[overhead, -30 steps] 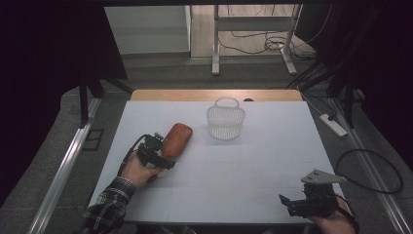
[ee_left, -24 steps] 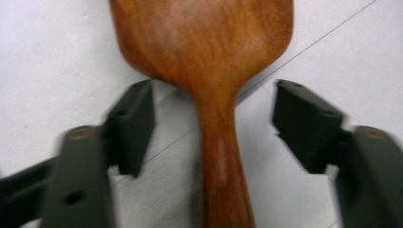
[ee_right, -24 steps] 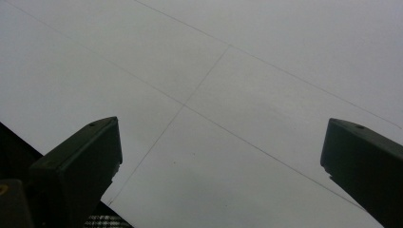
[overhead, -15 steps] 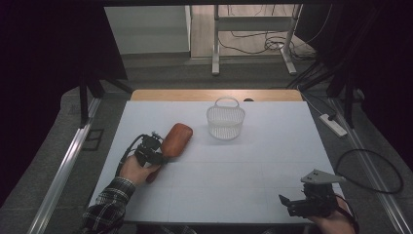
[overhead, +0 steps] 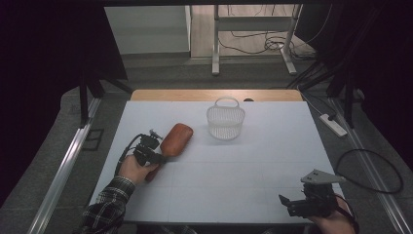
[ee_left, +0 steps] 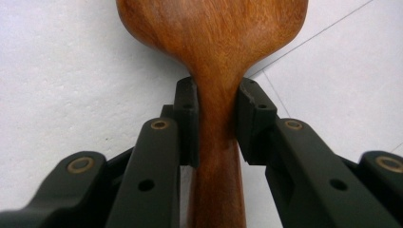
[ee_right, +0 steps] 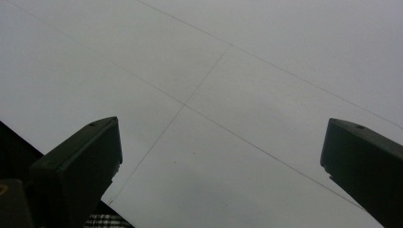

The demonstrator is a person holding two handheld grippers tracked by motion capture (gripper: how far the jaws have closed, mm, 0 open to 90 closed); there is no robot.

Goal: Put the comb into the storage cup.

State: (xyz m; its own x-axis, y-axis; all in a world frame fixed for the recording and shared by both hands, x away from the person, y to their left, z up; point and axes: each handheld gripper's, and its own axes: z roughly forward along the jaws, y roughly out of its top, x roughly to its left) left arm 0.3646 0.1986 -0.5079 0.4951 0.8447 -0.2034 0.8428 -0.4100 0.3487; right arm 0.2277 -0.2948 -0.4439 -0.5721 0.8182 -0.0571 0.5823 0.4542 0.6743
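A brown wooden spoon (overhead: pixel 175 139) lies on the white table (overhead: pixel 243 165) at the left, its broad bowl pointing toward the back right. My left gripper (overhead: pixel 157 155) is shut on the spoon's neck; in the left gripper view both pads press the spoon (ee_left: pixel 216 71) just below its bowl, around my left gripper (ee_left: pixel 216 107). A white mesh basket (overhead: pixel 225 120) with a handle stands upright at the back middle. My right gripper (overhead: pixel 292 203) rests near the front right edge, and in the right gripper view my right gripper (ee_right: pixel 221 142) is open over bare table.
A wooden strip (overhead: pixel 214 94) borders the table's far edge. A power strip (overhead: pixel 333 124) and cables lie on the floor at the right. A metal rail (overhead: pixel 63 170) runs along the left side.
The left gripper with the spoon has shifted very slightly; the spoon stays in its grip. The right gripper has not moved.
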